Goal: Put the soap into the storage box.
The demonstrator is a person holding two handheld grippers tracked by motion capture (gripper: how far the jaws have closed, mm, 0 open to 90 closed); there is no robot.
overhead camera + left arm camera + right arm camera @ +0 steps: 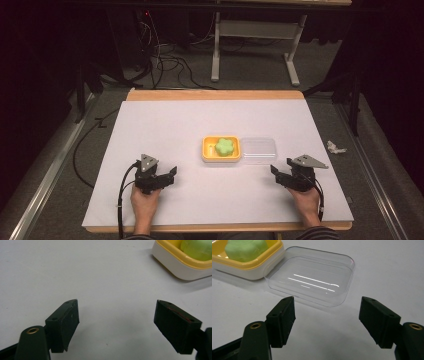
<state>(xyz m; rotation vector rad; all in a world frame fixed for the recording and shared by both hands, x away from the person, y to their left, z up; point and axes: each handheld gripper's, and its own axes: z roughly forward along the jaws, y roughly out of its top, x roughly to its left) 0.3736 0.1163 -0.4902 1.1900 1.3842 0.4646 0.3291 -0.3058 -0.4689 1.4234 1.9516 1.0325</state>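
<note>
**Clear lid waits beside the yellow box**

The clear lid (312, 277) lies flat on the desk (175, 125), its edge against the right side of the yellow box (206, 150) that holds a green flower-shaped block (225, 146). The right gripper (328, 300) hovers near it with its fingers spread and nothing between them. The left gripper (116, 302), off to the box's left, is likewise released and empty. The lid looks light, thin and slick (probably springy under a hard squeeze), so it is best pinched gently across its raised rim at one short end. The box looks stiffer and could be steadied by its outer wall.
</note>
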